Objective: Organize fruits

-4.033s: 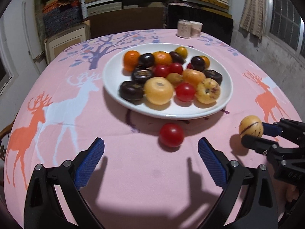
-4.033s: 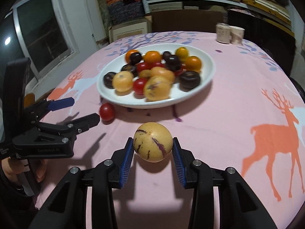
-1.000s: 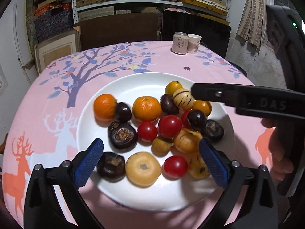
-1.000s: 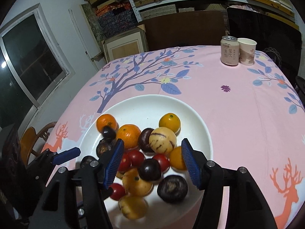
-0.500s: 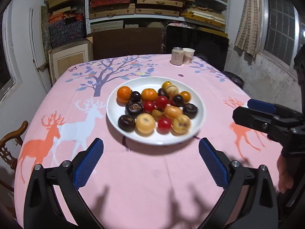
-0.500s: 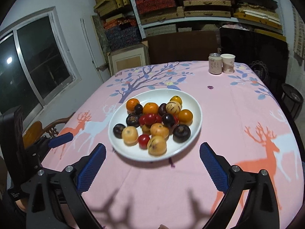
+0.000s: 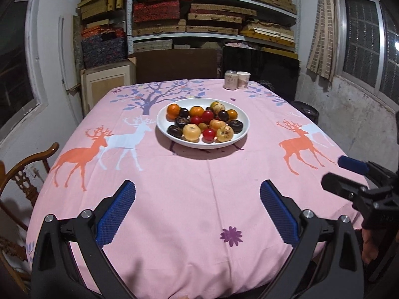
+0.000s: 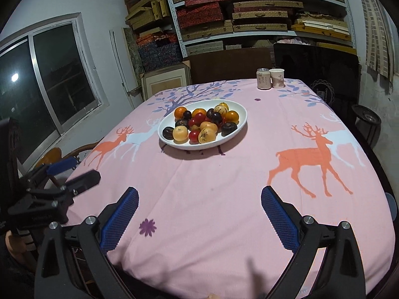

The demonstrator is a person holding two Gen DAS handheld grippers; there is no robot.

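Here both grippers hang over the near edge of the table (image 7: 189, 199), well apart from the fruit, and neither holds or touches anything. The left gripper (image 7: 197, 206) has its jaws spread wide, blue pads facing each other with only pink cloth between them. The right gripper (image 8: 199, 211) stands just as wide, at the full reach of its jaws, having just been opening, and nothing lies between its pads either. In the left wrist view the right gripper shows at the right edge, side on; in the right wrist view the left gripper shows at the left edge. The table carries a pink tablecloth (image 8: 224, 174) printed with orange and white deer and a blue tree. Toward the far middle of it sits a white plate (image 7: 243, 118), and all the fruit (image 7: 203, 124) is heaped on it: orange, round ones at the far left, dark purple ones, small red ones, and pale yellow ones nearest. No fruit lies loose on the cloth. At the far right edge of the table a can (image 8: 263, 78) and a paper cup (image 8: 277, 78) stand upright, just beside each other.
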